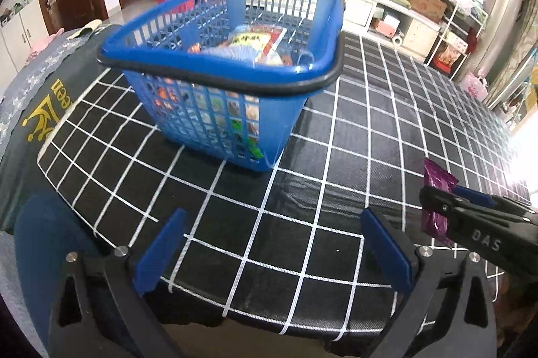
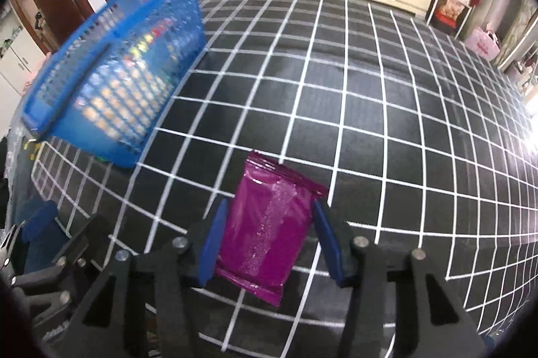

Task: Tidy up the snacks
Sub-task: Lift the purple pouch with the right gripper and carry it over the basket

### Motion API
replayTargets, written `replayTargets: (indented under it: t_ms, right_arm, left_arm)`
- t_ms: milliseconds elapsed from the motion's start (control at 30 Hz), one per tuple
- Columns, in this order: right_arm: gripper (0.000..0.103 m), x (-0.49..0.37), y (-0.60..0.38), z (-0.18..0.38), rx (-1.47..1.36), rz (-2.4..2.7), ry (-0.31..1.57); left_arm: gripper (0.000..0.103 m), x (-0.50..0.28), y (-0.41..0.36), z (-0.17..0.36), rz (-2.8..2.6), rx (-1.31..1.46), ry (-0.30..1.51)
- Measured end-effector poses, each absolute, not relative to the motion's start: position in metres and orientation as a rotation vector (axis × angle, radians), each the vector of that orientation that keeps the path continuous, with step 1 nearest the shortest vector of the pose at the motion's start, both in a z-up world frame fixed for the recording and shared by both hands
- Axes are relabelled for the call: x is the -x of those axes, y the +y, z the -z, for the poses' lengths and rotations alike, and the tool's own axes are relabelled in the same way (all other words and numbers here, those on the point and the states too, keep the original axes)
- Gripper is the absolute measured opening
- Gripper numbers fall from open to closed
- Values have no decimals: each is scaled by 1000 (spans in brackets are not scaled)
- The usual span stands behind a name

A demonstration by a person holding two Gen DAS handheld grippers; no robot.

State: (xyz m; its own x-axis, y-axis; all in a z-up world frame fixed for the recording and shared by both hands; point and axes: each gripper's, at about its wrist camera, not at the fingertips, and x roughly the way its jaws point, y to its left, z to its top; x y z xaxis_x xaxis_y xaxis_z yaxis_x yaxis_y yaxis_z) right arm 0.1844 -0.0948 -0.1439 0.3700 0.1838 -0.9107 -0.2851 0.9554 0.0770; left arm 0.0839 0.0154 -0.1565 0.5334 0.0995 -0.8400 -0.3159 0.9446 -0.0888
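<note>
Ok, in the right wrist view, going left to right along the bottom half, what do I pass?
Left tool at the lower left edge → blue basket → purple snack packet held in the right tool → bare checked cloth out to the right edge.

"DAS" in pale letters on the black body of the right claw, at 4 o'clock in the left wrist view. Yellow lettering on the grey cloth at 9 o'clock, upside down, unreadable. Snack packets: print too blurred.

Motion blur smears the blue basket, its snacks unreadable.
</note>
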Motion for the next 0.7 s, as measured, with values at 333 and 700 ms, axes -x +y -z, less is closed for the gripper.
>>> replayTargets:
  t_ms: [333, 700]
  right_arm:
    - [57, -156, -77, 90, 99, -335, 1039]
    - [57, -148, -51, 38, 127, -382, 892]
  left_arm:
    - [102, -70, 18, 118, -243, 203, 891]
    - [102, -66, 58, 65, -249, 191, 800]
